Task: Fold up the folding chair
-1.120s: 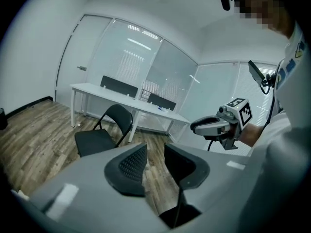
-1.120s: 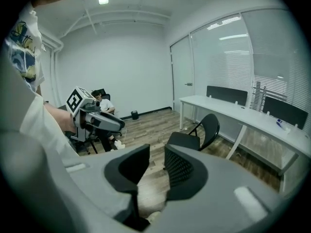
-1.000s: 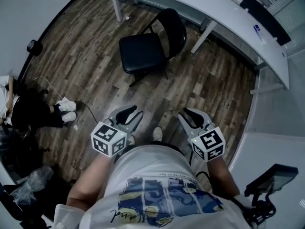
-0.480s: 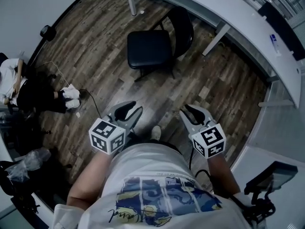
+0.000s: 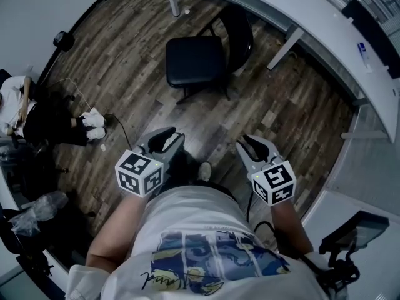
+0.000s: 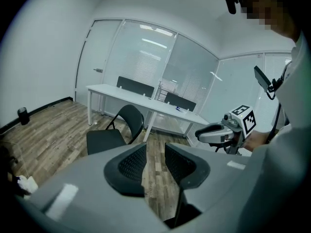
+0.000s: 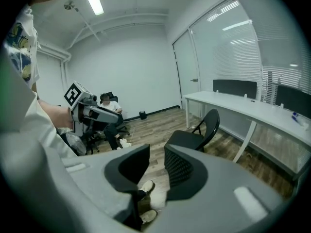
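We stand on a brown wood-plank floor (image 5: 125, 74) that fills most of the head view, with a long white bench (image 5: 325, 36) curving along its far and right edge. The black folding chair with a padded seat and rounded backrest (image 5: 197, 61) stands fully open on that floor just in front of the bench, its backrest toward the bench and its seat lying flat and facing us. It is well apart from both claws. A seated person in dark trousers and white shoes (image 5: 37, 120) is off at the left edge, clear of the chair. The left claw (image 5: 164, 137) and the right claw (image 5: 252, 144) hover side by side close to our body, both angled down and forward toward the chair. Each has its jaws set to a narrow gap with nothing between them, only floor showing through. We judge the folding has not yet begun and the step in hand is the approach. The next move likely calls for closing the distance, steadying the top of the backrest with one claw and catching the front edge of the seat with the other to tip it up. The jaws will probably need to part wider to take the seat's edge.
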Demonstrator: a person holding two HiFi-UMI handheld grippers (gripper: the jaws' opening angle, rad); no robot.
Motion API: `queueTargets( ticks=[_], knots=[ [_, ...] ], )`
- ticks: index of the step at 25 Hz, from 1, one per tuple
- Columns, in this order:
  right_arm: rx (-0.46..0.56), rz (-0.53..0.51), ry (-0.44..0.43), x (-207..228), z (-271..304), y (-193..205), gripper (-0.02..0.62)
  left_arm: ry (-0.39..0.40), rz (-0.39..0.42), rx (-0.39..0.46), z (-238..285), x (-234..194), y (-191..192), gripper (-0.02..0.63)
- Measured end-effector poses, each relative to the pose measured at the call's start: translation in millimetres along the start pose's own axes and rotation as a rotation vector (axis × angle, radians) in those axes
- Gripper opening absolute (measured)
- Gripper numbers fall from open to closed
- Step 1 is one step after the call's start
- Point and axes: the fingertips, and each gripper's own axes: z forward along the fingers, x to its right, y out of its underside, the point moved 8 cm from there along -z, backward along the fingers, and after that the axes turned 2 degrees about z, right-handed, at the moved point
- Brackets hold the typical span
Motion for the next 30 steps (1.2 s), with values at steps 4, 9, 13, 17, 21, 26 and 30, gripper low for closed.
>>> queueTargets(
  ticks=[4,9,13,17,21,26,30],
  knots=[
    [0.004,0.010,0.035,18,4,-4,0.083,0.012,-0.024,0.003,18,-11,-5,0.124],
    [-0.008,0.022,0.070,28,9,-13,0.083,0.056,-0.034,0.003,37,-28,-13,0.124],
    [-0.031,0.016,0.090,36,24,-28,0.083,0.078,-0.048,0.012,51,-51,-24,0.124],
    [-0.043,0.015,0.118,41,43,-49,0.083,0.095,-0.055,0.003,62,-78,-32,0.124],
    [-0.054,0.022,0.133,43,66,-71,0.083,0.113,-0.059,-0.001,72,-110,-44,0.124],
    [-0.066,0.025,0.156,39,101,-94,0.083,0.121,-0.061,0.002,76,-157,-58,0.124],
    [-0.075,0.025,0.182,39,128,-110,0.083,0.144,-0.067,-0.003,80,-191,-61,0.130]
  ],
)
